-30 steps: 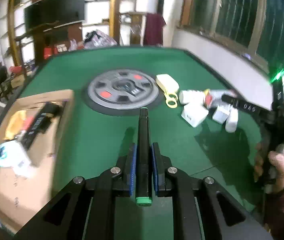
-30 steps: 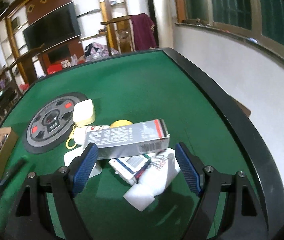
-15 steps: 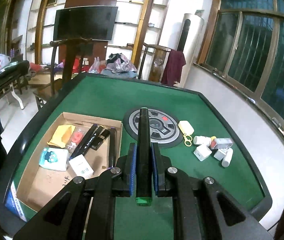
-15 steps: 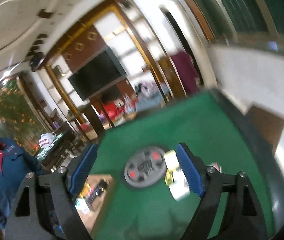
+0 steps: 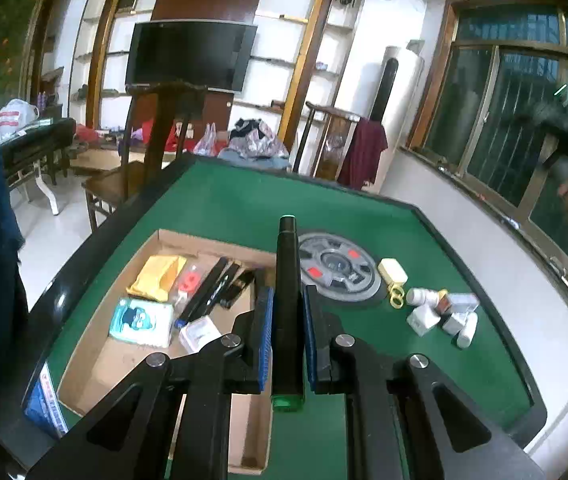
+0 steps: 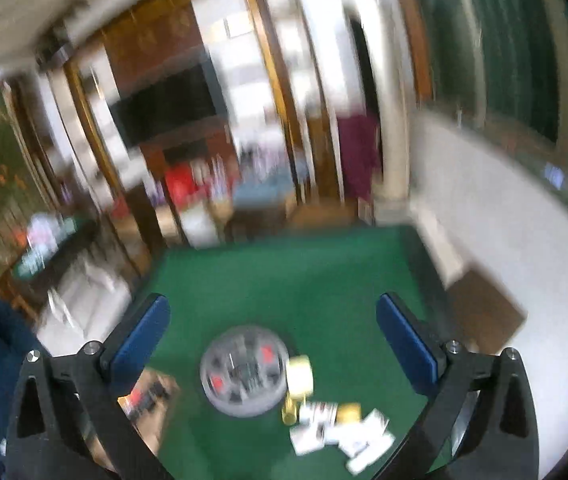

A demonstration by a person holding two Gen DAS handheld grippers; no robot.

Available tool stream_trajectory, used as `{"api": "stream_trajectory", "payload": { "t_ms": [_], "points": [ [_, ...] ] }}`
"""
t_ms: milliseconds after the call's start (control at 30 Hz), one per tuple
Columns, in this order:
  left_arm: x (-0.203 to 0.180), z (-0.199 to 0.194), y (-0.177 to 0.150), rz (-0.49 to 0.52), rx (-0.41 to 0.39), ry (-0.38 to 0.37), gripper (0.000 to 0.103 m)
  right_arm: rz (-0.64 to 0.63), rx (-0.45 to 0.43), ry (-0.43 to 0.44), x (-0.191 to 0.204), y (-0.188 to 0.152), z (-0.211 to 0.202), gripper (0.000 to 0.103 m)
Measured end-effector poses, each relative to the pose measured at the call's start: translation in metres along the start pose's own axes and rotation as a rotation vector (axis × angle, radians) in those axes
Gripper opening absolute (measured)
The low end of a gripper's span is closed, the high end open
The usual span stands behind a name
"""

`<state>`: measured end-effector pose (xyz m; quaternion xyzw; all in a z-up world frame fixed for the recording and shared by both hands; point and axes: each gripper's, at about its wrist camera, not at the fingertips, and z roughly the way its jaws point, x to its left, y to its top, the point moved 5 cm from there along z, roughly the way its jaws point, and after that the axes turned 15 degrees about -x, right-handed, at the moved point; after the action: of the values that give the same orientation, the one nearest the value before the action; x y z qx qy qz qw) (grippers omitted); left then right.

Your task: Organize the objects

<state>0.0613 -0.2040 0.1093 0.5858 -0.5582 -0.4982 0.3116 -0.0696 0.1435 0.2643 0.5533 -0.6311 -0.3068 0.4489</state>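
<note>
Above cardboard box [image 5: 96, 364]: left claw [image 5: 287, 336] pinching slim black tube [image 5: 287, 300] (green-capped).

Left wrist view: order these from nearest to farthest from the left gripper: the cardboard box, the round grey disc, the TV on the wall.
1. cardboard box, directly left of the left gripper.
2. round grey disc, on the felt ahead, slightly right.
3. TV, across the room, upper left.

Both wrist views high above green table [image 5: 224, 204], facing forward and down, right view blurred, sharing round centre disc [image 5: 334, 268].
</note>
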Motion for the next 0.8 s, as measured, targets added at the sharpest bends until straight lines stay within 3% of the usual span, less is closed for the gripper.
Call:
{"api": "stream_trajectory", "payload": {
  "t_ms": [167,300,600,800],
  "points": [
    [0.018,-0.002,-0.008,0.007,0.005,0.035,0.011,0.077,0.313,-0.054,-0.035,-0.128,0.136,0.103],
    [0.040,-0.004,-0.011,-0.014,0.014,0.078,0.011,0.138,0.426,-0.059,-0.053,-0.185,0.187,0.103],
    [0.063,0.010,-0.026,-0.060,0.071,0.112,0.011,0.043,0.471,-0.141,-0.055,-0.213,0.227,0.103],
    [0.051,0.015,-0.028,-0.038,0.081,0.067,0.011,0.079,0.455,-0.109,-0.067,-0.200,0.194,0.103]
  ]
}}
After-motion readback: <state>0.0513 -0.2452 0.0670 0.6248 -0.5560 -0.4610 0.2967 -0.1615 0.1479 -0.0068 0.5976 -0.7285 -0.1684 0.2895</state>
